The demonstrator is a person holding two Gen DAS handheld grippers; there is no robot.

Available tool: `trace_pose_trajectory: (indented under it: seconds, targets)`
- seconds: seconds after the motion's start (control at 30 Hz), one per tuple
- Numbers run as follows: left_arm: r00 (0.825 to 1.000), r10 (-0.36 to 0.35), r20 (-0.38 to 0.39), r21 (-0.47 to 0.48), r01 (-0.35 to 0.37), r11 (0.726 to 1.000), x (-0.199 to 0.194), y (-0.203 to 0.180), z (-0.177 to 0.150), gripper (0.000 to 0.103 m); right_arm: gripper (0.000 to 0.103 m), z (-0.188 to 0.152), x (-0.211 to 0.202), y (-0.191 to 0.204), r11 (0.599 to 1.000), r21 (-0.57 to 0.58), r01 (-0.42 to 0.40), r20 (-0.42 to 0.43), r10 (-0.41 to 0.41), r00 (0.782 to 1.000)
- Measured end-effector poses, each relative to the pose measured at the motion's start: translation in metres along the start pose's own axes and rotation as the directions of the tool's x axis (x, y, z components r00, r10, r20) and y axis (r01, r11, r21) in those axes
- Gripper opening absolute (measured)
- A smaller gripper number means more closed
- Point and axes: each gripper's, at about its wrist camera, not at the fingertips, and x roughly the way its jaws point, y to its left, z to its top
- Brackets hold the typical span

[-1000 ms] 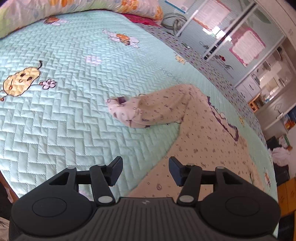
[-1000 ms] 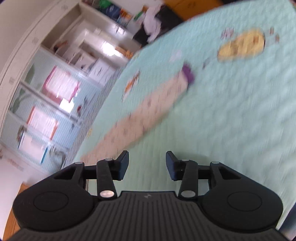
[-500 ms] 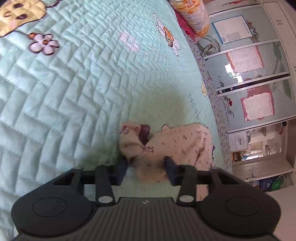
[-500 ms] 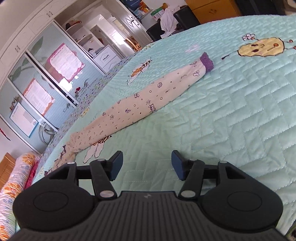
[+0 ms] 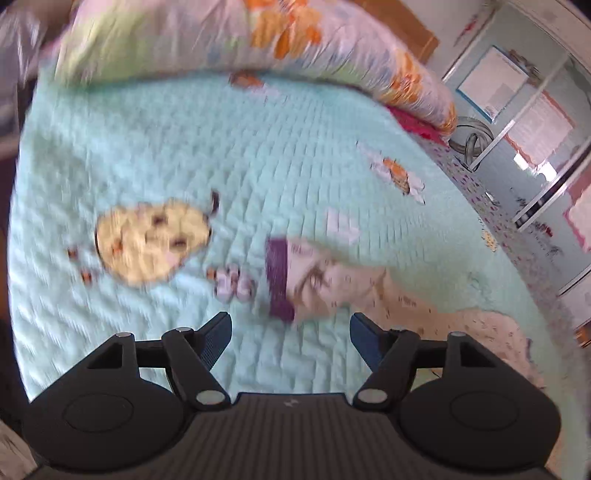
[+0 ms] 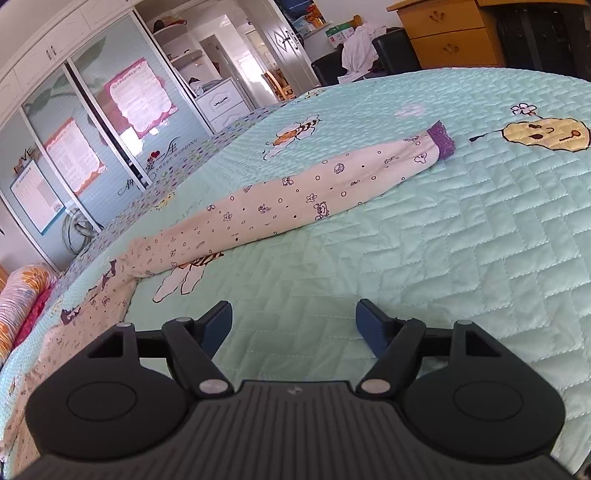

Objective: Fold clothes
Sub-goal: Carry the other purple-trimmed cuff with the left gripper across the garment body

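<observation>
A cream patterned garment with purple cuffs lies on a mint quilted bedspread. In the blurred left wrist view one sleeve (image 5: 332, 280) lies stretched out flat, its purple cuff (image 5: 277, 280) just ahead of my left gripper (image 5: 290, 332), which is open and empty. In the right wrist view the other sleeve (image 6: 303, 195) lies stretched out flat, ending in a purple cuff (image 6: 441, 142). The garment body (image 6: 88, 306) is at the left. My right gripper (image 6: 293, 325) is open and empty, above bare quilt short of that sleeve.
A rolled floral duvet (image 5: 258, 44) lies along the head of the bed. Sliding wardrobe doors (image 6: 92, 129) stand beyond the bed's far side. A wooden dresser (image 6: 447, 33) and a dark chair with clothes (image 6: 358, 48) stand past the bed's foot.
My left gripper had closed in on the crumpled sleeve end; now it is open, drawn back, and the sleeve lies stretched out. My right gripper has steadied and opened a little wider.
</observation>
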Motion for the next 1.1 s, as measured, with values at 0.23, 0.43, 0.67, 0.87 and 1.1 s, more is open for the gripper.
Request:
trace_pose_trajectory:
  seconds: [0.23,0.43,0.67,0.87,1.1]
  targets:
    - [0.998,-0.067,0.003,-0.116,0.067,0.991,0.008,0.015,0.000,0.073,0.074,-0.001,-0.002,0.001,1.000,-0.008,0.002,-0.001,-0.002,1.000]
    - [0.998,-0.021,-0.053,0.021,0.022,1.000,0.025,0.000,0.021,0.071,0.074,-0.001,-0.003,0.002,1.000,-0.011,0.005,0.001,-0.005,1.000]
    - [0.975,-0.133,-0.176,0.027,0.140,0.990,0.044,-0.006,0.045,0.003,0.075,-0.002,-0.003,0.005,0.999,-0.028,0.015,0.003,-0.015,1.000]
    - [0.975,-0.221,0.031,-0.339,0.218,0.915,0.017,0.025,0.115,0.025,0.075,-0.003,-0.003,0.007,0.999,-0.046,0.026,0.002,-0.026,1.000]
    - [0.994,-0.114,0.004,-0.224,0.112,0.968,0.011,0.051,0.113,0.040,0.075,-0.005,-0.003,0.009,0.998,-0.049,0.035,0.009,-0.035,0.999]
